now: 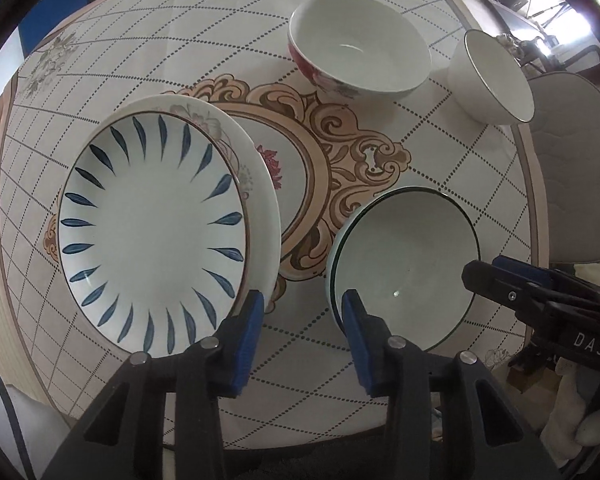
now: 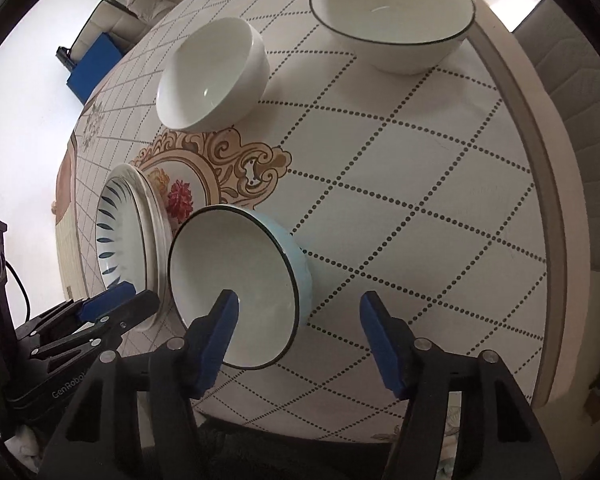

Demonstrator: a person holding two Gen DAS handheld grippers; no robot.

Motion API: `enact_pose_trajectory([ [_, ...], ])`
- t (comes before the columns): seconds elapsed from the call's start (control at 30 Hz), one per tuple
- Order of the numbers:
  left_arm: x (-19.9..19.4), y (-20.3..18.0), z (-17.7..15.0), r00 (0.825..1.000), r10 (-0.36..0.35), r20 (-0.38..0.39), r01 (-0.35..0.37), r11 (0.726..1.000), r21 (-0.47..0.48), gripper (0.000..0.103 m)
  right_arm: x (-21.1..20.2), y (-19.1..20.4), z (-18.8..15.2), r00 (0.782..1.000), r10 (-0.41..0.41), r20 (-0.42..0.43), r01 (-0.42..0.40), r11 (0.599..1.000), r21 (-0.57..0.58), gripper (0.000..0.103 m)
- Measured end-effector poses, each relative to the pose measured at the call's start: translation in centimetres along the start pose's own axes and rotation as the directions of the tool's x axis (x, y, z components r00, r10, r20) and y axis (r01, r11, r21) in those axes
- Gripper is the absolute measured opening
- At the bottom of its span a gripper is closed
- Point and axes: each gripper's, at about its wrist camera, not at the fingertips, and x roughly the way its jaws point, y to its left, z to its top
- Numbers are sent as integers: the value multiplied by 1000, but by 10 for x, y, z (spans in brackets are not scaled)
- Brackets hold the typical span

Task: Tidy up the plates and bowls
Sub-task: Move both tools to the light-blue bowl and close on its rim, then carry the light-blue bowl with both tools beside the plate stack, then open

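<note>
**Both tongs released over the near edge of the desk**

Leftmost on the desk (image 1: 460, 184) sat the blue-leaf plate (image 1: 152, 236), stacked on a larger floral-rimmed plate (image 1: 256, 168) whose rim showed beyond it. Left tongs (image 1: 302, 320) hovered over the near edge, released, nothing between the blue pads; left pad lay in front of the blue-leaf plate's near rim, right pad in front of the rim of the pale-blue bowl (image 1: 404, 268). Contact with either could not be told.

Pale-blue bowl stood just beside the plates, dark line round its rim, empty. Beyond it, past the painted medallion (image 1: 324, 152), stood the red-flowered bowl (image 1: 360, 64), upright, empty. Further right, near the desk's edge, was the dark-rimmed white bowl (image 1: 492, 80), well apart from the near group.

Right tongs (image 2: 300, 320) were also released, wide, holding nothing; left pad overlapped the pale-blue bowl's near rim in the right wrist view, right pad over bare tablecloth. A grey padded chair (image 1: 572, 160) stood beyond the right edge.
</note>
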Motion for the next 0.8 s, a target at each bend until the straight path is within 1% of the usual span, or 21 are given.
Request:
enact_pose_trajectory([
  [0.07,12,-3,1,1000,7,-25,-8,1000,-15,37,12,1,7,999,15,-41,-17,999,-42,62],
  [0.17,14,-13,2,999,44,-5,-44,999,-4,36,26,1,16,996,41,-85,-47,996,-75,56],
  [0.23,17,-16,3,999,43,-26,-43,999,-21,36,34,1,19,993,49,-109,-59,994,-89,47],
  [0.33,18,-19,2,998,54,-26,-55,998,-28,36,40,-2,25,991,54,-124,-66,993,-100,40],
  [0.37,20,-21,1,998,58,-32,-59,998,-29,33,42,-3,26,990,64,-130,-77,992,-101,39],
  [0.4,22,-22,0,998,55,-36,-56,998,-27,28,43,-2,28,988,71,-135,-85,991,-103,36],
  [0.47,27,-25,-1,997,66,-48,-67,997,-26,24,47,1,31,986,77,-148,-94,989,-112,31],
  [0.53,32,-27,-3,997,61,-53,-62,998,-29,19,50,3,33,986,70,-151,-88,989,-118,26],
  [0.57,33,-28,-3,996,70,-51,-72,997,-32,18,50,4,32,986,66,-152,-86,989,-124,26],
  [0.63,33,-27,-5,996,73,-42,-75,996,-42,18,50,3,32,987,58,-151,-78,989,-129,18],
  [0.7,32,-26,-6,997,68,-33,-70,996,-48,16,49,0,31,986,67,-153,-87,988,-131,17],
  [0.8,28,-26,-1,997,71,-15,-72,996,-45,14,48,-2,28,987,54,-150,-76,986,-148,17],
])
